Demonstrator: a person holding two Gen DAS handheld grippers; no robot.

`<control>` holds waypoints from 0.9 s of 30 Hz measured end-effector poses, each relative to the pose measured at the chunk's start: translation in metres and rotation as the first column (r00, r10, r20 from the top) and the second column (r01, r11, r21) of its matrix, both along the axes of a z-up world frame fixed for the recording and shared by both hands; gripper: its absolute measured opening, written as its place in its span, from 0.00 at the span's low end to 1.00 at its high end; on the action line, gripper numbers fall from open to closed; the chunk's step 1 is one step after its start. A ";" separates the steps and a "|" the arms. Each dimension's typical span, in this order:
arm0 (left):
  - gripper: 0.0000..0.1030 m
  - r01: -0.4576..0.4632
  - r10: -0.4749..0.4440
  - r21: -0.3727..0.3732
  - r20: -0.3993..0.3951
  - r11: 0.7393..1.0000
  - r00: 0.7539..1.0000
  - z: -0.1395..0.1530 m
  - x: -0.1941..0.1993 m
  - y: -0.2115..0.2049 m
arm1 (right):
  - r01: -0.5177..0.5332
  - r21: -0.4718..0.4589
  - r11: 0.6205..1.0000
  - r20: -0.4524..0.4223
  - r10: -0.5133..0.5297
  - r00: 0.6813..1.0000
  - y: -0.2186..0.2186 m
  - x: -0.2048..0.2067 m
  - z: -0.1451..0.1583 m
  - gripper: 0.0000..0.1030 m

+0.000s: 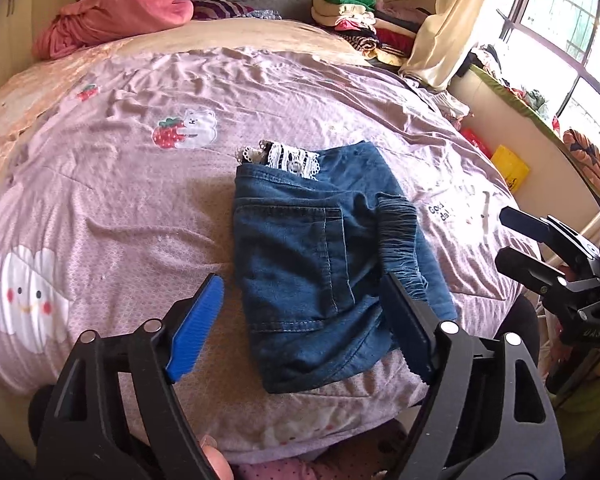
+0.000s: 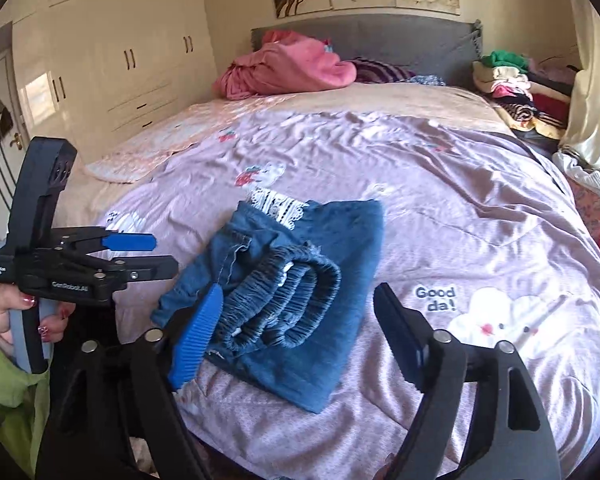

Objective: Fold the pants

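The blue denim pants [image 1: 300, 248] lie folded in a small packet on the lilac bed cover [image 1: 140, 184], near its front edge. Their elastic waistband [image 2: 288, 300] bunches on top, and white lace trim [image 1: 288, 160] shows at the far end. My left gripper [image 1: 303, 278] hovers open over the near half of the packet, its blue pads wide apart and pressing on nothing. My right gripper [image 2: 300, 288] is open too, with the waistband showing between its fingers but not pinched. Each gripper shows in the other's view: the right gripper [image 1: 506, 236] and the left gripper [image 2: 166, 254].
A pink blanket pile [image 1: 112, 12] lies by the grey headboard [image 2: 380, 40]. Stacked clothes [image 1: 360, 20] sit at the bed's back right beside a cream curtain [image 1: 448, 20]. White wardrobes [image 2: 120, 60] line the left wall. A hand with a green sleeve [image 2: 8, 320] holds the left gripper.
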State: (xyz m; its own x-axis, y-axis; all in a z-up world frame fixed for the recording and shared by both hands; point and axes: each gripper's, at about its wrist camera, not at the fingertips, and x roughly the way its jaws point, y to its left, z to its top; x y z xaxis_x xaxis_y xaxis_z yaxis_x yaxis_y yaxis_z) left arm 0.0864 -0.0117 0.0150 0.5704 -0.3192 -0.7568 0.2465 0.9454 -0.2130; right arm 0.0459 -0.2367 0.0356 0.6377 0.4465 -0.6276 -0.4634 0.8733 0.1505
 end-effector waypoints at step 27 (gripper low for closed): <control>0.89 -0.074 0.076 0.044 -0.029 0.996 0.997 -0.037 0.024 0.005 | 0.079 -0.043 0.996 -0.127 -0.084 0.988 -0.011 0.046 -0.046 0.89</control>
State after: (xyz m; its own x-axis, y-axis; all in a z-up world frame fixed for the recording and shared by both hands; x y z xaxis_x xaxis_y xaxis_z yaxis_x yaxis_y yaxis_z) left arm 0.1101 -0.0067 -0.0215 0.5679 -0.2433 -0.7863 0.1684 0.9695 -0.1783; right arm 0.0924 -0.2481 -0.0100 0.5841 0.3705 -0.7222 -0.3693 0.9136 0.1701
